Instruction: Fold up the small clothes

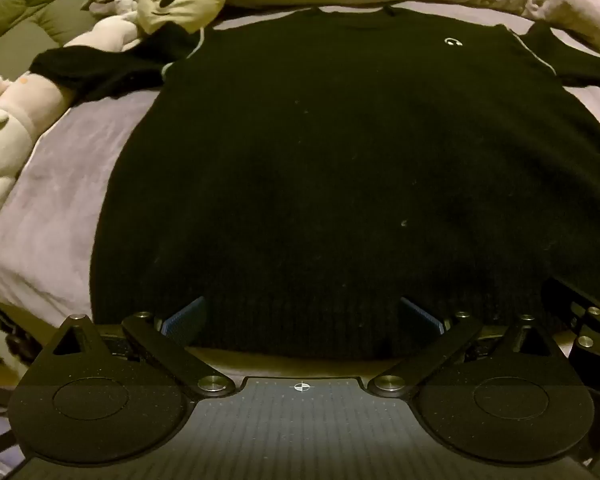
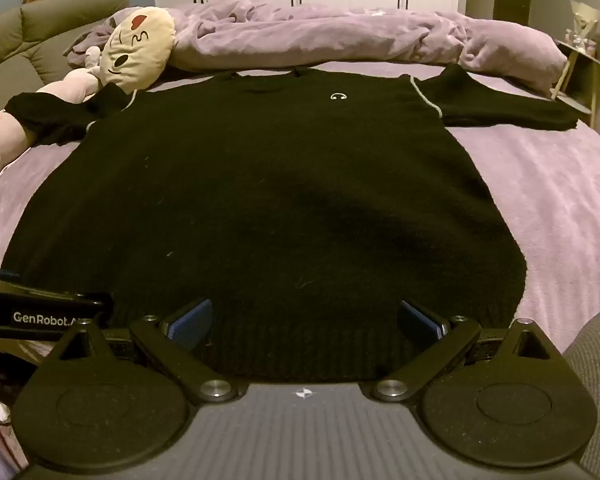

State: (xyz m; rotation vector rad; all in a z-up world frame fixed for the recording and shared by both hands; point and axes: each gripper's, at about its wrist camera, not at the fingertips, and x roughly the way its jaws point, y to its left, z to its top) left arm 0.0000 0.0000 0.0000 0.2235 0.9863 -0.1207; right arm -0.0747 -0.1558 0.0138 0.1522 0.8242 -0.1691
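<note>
A black knitted sweater (image 1: 320, 152) (image 2: 260, 200) lies spread flat on a lilac bed sheet (image 1: 52, 208) (image 2: 560, 208), front up, with a small white logo (image 1: 453, 42) (image 2: 339, 96) on the chest and both sleeves stretched out sideways. My left gripper (image 1: 302, 316) hovers open over the ribbed hem, its blue pads (image 1: 186, 316) wide apart with only hem fabric seen below them. My right gripper (image 2: 304, 320) is open the same way over the hem, further to the right. Each gripper shows at the edge of the other's view.
A cream cat-face cushion (image 2: 138, 46) and pale plush toys (image 1: 8, 128) lie along the left side, beside the left sleeve. A crumpled lilac duvet (image 2: 360, 36) runs across the far side of the bed. A small gold side table (image 2: 580, 64) stands at far right.
</note>
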